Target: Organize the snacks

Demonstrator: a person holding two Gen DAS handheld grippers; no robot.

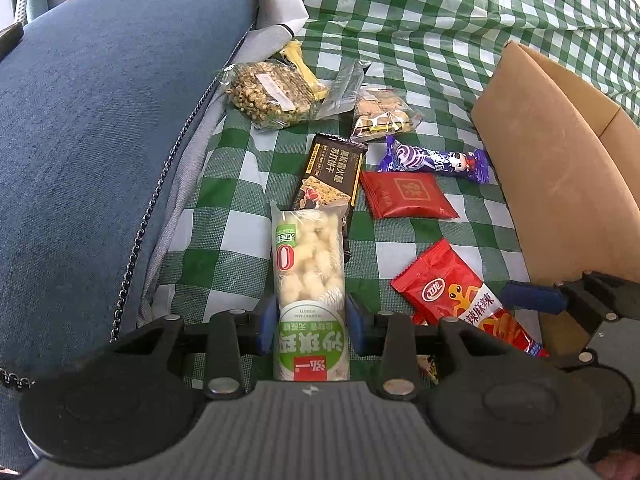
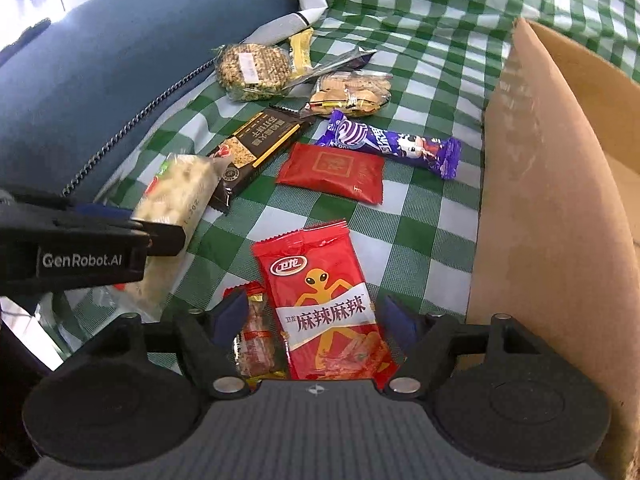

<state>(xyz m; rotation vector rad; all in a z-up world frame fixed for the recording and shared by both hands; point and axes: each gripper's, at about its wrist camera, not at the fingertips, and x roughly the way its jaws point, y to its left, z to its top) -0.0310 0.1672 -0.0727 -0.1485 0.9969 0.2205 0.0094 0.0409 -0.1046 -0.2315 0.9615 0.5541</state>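
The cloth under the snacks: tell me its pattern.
Green and white checks on the cloth, clearest in the right wrist view.

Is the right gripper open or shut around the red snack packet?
Open. The right gripper straddles the red snack packet, with gaps showing between both pads and the wrapper.

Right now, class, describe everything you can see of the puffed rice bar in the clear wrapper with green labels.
The puffed rice bar is long and narrow, pale lumpy pieces showing through a clear glossy wrapper with green and white printed labels and a small red square. The left gripper holds it near one end, jaws closed on its sides. Its far end overlaps the dark cracker packet above the green checked cloth.
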